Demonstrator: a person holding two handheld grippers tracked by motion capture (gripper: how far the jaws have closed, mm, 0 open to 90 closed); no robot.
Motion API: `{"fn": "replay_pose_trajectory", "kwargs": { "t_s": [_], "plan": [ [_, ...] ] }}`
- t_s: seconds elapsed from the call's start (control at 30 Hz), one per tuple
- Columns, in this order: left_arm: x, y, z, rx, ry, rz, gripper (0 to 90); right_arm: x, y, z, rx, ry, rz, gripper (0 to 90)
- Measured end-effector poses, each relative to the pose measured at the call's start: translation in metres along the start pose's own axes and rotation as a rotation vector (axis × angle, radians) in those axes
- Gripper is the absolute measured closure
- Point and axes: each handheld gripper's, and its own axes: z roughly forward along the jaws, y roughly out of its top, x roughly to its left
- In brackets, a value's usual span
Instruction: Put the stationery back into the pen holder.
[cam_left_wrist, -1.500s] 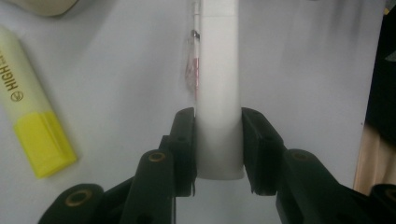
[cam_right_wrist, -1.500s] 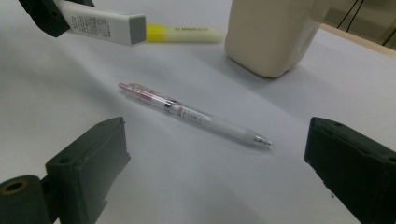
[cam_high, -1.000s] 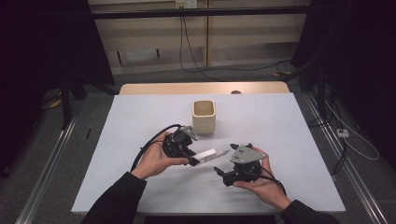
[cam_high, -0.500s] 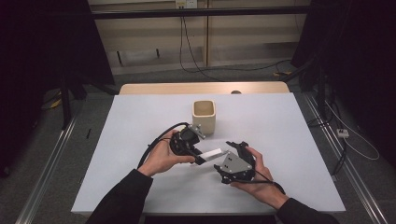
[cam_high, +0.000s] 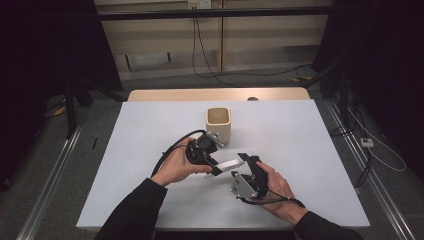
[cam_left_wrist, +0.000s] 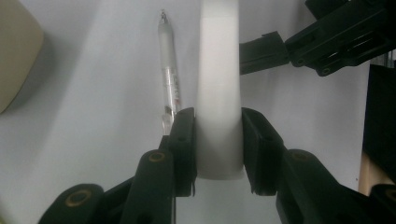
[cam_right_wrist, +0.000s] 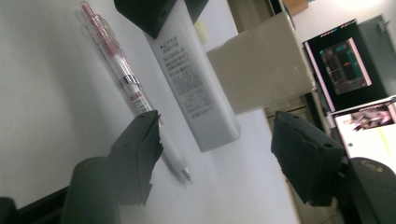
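The white tube (cam_left_wrist: 218, 98), flat and smooth, sat in the middle of the left gripper view, pinched tight by the left gripper (cam_left_wrist: 218, 149). The right gripper (cam_right_wrist: 215, 154) had just been closing, its black jaws apart around the tube's end without touching. A clear pen (cam_right_wrist: 126, 79) lay beside it on the white table (cam_high: 310, 135). A cream square cup (cam_high: 219, 125) stood near, upper middle in the high view.

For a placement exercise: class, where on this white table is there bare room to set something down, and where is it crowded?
Bare patches: the white table's far-left stretch beside the square beige cup, and the right side past it. Crowded: the near middle, where the left hand-held gripper holds a flat white tube above a clear pen, the right hand-held gripper around the tube's end.
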Motion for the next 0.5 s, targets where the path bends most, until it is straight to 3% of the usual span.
{"fn": "replay_pose_trajectory", "kwargs": {
  "t_s": [0.07,0.17,0.23,0.5],
  "plan": [
    [0.001,0.001,0.001,0.005,-0.003,0.001,67.5,0.002,0.0,0.0,-0.009,-0.014,-0.06,38.5],
    [0.001,0.002,0.003,0.003,-0.009,-0.005,67.5,0.007,0.002,0.001,-0.003,-0.01,-0.086,41.7],
    [0.002,0.003,0.004,0.011,-0.017,-0.005,67.5,0.008,0.002,0.001,-0.005,-0.013,-0.132,45.1],
    [0.001,0.008,0.008,0.022,-0.024,0.007,67.5,0.014,0.004,0.001,-0.01,-0.045,-0.204,53.6]
  ]
}}
